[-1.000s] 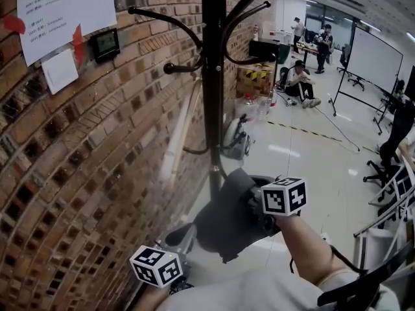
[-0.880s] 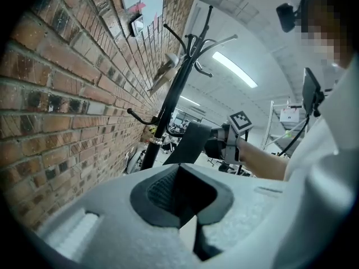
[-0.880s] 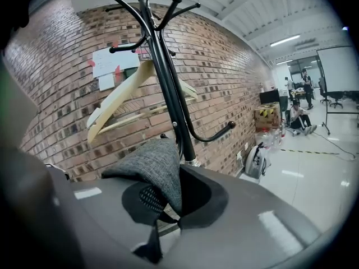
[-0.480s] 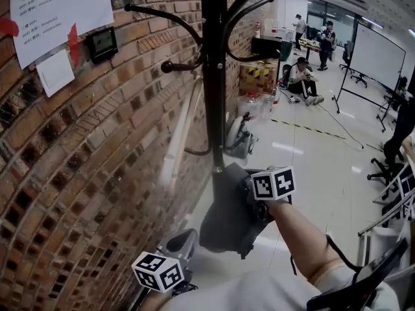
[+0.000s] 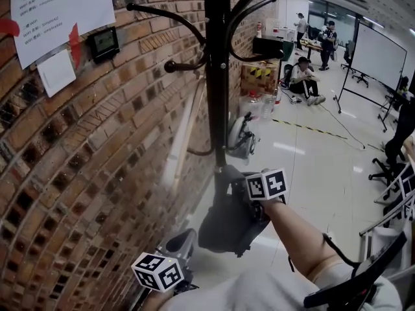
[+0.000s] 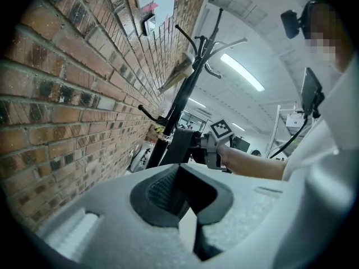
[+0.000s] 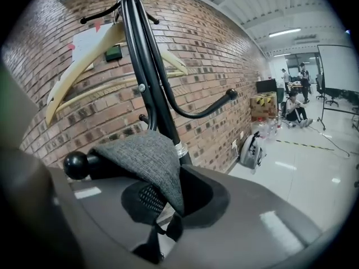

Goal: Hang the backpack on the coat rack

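The black coat rack (image 5: 217,76) stands close to the brick wall, with curved hooks high up and a lower one (image 5: 196,151). A grey backpack (image 5: 224,222) hangs against the pole's lower part. My right gripper (image 5: 243,193) is at its top, shut on the backpack's grey fabric loop (image 7: 148,156). In the right gripper view that loop lies over a ball-tipped low hook (image 7: 76,164) beside the pole (image 7: 146,77). My left gripper (image 5: 187,237) stays low near the wall, below the bag. Its jaws (image 6: 182,198) are shut with nothing between them.
The brick wall (image 5: 97,173) with taped papers (image 5: 58,11) runs along the left. A wooden hanger (image 7: 84,66) hangs on the rack. A small grey bag (image 5: 240,138) lies on the floor behind the pole. People, a whiteboard (image 5: 373,57) and chairs fill the far right.
My right gripper has carried the backpack's top in toward the rack's pole and lowered it there. The left gripper has stayed put.
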{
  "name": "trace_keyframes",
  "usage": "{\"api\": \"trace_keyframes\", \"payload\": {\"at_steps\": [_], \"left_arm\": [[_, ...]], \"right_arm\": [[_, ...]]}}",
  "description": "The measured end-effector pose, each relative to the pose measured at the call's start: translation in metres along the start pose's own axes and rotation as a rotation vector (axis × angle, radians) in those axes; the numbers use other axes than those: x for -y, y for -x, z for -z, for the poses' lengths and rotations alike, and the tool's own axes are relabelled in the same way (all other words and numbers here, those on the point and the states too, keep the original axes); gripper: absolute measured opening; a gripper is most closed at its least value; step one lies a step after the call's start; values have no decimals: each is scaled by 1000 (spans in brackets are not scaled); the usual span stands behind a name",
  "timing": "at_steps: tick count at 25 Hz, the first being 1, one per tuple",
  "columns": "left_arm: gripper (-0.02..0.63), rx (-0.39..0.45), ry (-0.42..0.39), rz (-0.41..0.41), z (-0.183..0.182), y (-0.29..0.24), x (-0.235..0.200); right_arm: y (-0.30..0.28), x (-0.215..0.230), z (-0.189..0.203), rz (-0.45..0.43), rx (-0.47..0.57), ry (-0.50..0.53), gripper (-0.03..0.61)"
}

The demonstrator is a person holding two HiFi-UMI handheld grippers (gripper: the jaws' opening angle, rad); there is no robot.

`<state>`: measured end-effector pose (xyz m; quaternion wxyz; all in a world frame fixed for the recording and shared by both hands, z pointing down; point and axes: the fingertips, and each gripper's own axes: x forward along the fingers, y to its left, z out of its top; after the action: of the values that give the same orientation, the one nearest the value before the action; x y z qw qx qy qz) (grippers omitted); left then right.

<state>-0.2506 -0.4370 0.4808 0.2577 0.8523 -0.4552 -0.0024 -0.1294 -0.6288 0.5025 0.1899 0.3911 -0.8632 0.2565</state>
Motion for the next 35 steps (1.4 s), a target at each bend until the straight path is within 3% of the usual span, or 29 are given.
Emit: {"api": "trace_keyframes", "payload": {"at_steps": [8,14,17,21,25,31,35], "left_arm": [[2,-54,3,31,14,-8,5],[2,-53,-1,13,16,0,12],[2,-49,2,18,18,3,19],[2,-46,6,24,25,8,39],[2,-32,8,21,34,18,66],[2,-46,-12,44,69,32,141],[2,-60,-25,68,105,42,209]], "right_arm": [[-4,-11,23,-41,19,47,67],[4,-25,25,-131,2,62,175],[22,-23,23,-117,73,42,253],[56,-24,30,-111,142,21,265],[104,-41,50,-131,149,92,276],[191,-97,122,-305,118,67,271],[263,-129,185,-433,82,49,200]]}}
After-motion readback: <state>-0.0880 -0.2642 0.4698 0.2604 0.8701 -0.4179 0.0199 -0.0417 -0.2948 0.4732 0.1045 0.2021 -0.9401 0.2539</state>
